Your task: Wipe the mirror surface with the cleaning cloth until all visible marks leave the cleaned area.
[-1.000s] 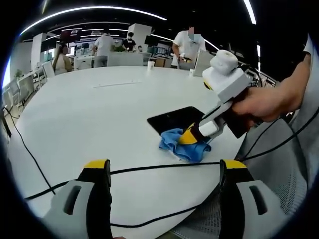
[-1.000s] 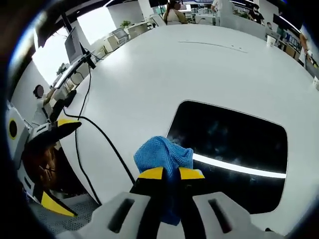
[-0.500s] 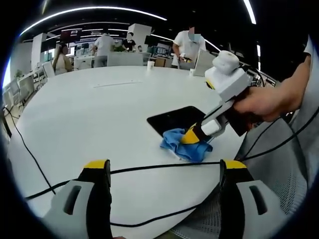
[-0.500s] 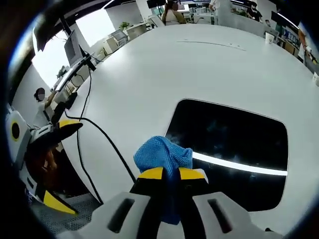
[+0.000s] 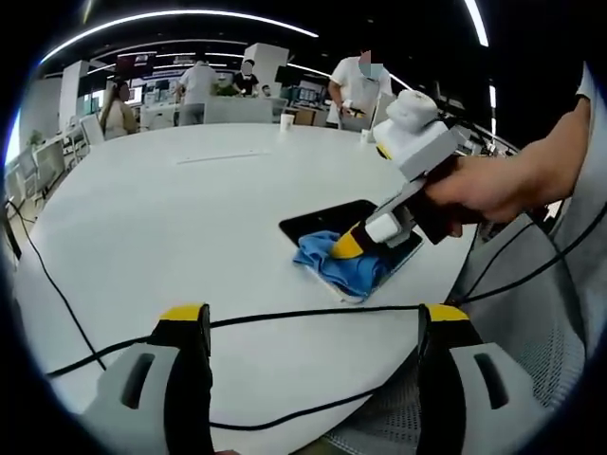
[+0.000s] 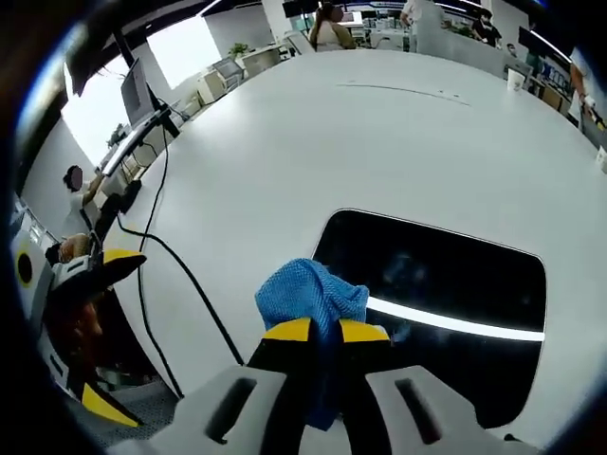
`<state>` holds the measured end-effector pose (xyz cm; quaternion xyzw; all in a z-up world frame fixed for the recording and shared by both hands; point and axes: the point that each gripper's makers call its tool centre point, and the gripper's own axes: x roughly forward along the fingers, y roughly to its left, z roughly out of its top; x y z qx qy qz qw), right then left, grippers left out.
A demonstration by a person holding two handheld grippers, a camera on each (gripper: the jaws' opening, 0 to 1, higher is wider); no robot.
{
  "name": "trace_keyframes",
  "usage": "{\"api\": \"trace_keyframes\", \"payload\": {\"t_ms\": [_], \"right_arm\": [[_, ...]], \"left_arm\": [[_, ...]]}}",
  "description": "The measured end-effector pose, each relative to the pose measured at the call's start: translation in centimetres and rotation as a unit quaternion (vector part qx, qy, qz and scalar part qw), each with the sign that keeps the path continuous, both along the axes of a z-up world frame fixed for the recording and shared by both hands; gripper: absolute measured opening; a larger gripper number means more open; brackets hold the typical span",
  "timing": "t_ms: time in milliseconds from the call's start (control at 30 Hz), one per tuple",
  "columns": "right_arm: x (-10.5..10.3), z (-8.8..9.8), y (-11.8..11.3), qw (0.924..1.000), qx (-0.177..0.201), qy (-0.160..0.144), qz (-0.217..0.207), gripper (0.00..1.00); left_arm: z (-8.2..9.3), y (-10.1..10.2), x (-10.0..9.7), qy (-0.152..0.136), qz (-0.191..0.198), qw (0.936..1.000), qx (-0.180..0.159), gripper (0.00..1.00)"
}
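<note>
**Cloth at near corner of mirror**

Right gripper [image 6: 324, 332] jaws clamped on the blue cleaning cloth [image 6: 311, 296], pressed at the mirror's [image 6: 446, 284] near corner on the white table [image 5: 190, 209]. Left gripper [image 5: 313, 327] jaws wide apart, empty, above a black cable [image 5: 285, 318]. Risk: cloth bunched small, so the yellow tips may scrape glass; faint smudges further in could be missed.

Blue cloth [image 6: 311, 296] — on dark mirror [image 6: 446, 294]
</note>
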<state>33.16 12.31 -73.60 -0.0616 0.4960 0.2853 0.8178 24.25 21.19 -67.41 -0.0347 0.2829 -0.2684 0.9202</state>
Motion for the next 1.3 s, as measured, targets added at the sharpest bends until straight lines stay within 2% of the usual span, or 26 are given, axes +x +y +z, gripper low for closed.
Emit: {"api": "trace_keyframes", "payload": {"t_ms": [233, 400, 700, 867, 967, 1033, 1133, 1300], "right_arm": [[1.2, 0.0, 0.3, 0.9999, 0.003, 0.012, 0.004, 0.04], [2.4, 0.0, 0.7, 0.9997, -0.007, -0.003, 0.021, 0.04], [5.1, 0.0, 1.0, 0.9997, -0.011, -0.006, 0.021, 0.04], [6.3, 0.0, 1.1, 0.9997, -0.006, -0.007, 0.021, 0.04], [6.8, 0.1, 1.2, 0.9998, -0.003, -0.002, 0.019, 0.04], [7.0, 0.0, 1.3, 0.9999, -0.002, 0.001, 0.016, 0.04], [7.2, 0.0, 1.4, 0.9999, -0.003, 0.000, 0.017, 0.04], [7.7, 0.0, 1.5, 0.9999, -0.001, 0.001, 0.013, 0.04]], "left_arm": [[0.1, 0.2, 0.4, -0.001, 0.002, 1.0000, -0.001, 0.89], [-0.1, 0.3, 0.5, 0.000, 0.000, 1.0000, 0.003, 0.89], [-0.3, 0.8, 0.6, 0.004, 0.003, 1.0000, 0.004, 0.89], [0.3, 0.6, 0.6, -0.001, 0.008, 1.0000, -0.003, 0.87], [0.4, 0.5, 0.6, 0.000, 0.015, 0.9998, -0.015, 0.89], [0.7, 0.5, 0.7, 0.000, 0.025, 0.9990, -0.036, 0.92], [0.5, 0.7, 0.7, -0.001, 0.022, 0.9995, -0.024, 0.93], [0.6, 0.8, 0.9, -0.005, 0.024, 0.9994, -0.023, 0.96]]}}
